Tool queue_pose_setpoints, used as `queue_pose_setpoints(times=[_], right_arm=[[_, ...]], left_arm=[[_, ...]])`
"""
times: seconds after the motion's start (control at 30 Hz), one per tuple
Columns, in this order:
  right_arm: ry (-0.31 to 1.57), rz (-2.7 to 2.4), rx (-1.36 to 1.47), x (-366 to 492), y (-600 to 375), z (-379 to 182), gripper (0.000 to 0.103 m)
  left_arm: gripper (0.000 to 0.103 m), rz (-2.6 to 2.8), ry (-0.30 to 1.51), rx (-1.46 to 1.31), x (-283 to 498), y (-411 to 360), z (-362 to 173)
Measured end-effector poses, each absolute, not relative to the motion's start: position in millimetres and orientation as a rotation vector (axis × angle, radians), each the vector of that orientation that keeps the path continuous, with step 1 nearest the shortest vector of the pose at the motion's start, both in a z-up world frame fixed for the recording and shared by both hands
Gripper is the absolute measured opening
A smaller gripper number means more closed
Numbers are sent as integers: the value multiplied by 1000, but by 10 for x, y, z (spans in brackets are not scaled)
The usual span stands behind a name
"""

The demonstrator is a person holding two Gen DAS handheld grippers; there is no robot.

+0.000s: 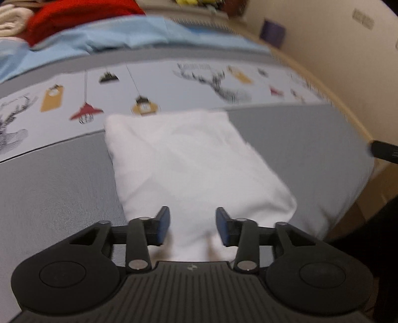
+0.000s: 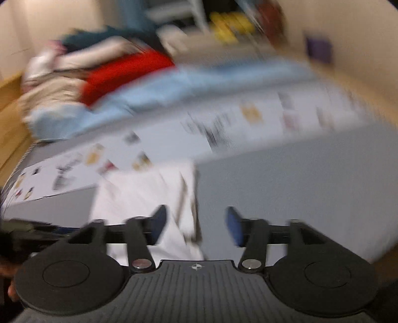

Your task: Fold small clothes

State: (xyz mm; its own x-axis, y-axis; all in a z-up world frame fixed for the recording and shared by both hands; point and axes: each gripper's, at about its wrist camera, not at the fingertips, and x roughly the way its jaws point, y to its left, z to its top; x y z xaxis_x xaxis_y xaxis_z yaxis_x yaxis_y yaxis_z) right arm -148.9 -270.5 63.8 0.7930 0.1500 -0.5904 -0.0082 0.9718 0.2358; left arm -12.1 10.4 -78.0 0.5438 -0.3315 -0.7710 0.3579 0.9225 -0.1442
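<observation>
A folded white garment [image 1: 189,164] lies flat on the grey bed cover [image 1: 57,188]. My left gripper [image 1: 193,227] is open, its blue pads either side of the garment's near edge, holding nothing. In the blurred right wrist view the same white garment [image 2: 146,198] lies ahead and to the left. My right gripper [image 2: 196,223] is open and empty over the garment's right edge.
A printed white band [image 1: 174,87] with deer and lamp pictures crosses the bed. Behind it lie a light blue cloth [image 1: 119,37], a red garment [image 1: 74,15] and a pile of other clothes [image 2: 62,74]. A cream wall [image 1: 335,62] and a wooden bed edge [image 1: 358,129] are at the right.
</observation>
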Motion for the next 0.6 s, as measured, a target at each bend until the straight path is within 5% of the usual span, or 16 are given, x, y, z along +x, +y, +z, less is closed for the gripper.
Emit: queue_pose_setpoints(times=[0.23,0.6], right_arm=[[607,93,437,-1793,-2882,551,69],[623,45,507,-1806,-2956,411,69]], left_arm=[[65,-304,792,93,-464,-150,-637],[65,-202,765,102,-497,36,-584]])
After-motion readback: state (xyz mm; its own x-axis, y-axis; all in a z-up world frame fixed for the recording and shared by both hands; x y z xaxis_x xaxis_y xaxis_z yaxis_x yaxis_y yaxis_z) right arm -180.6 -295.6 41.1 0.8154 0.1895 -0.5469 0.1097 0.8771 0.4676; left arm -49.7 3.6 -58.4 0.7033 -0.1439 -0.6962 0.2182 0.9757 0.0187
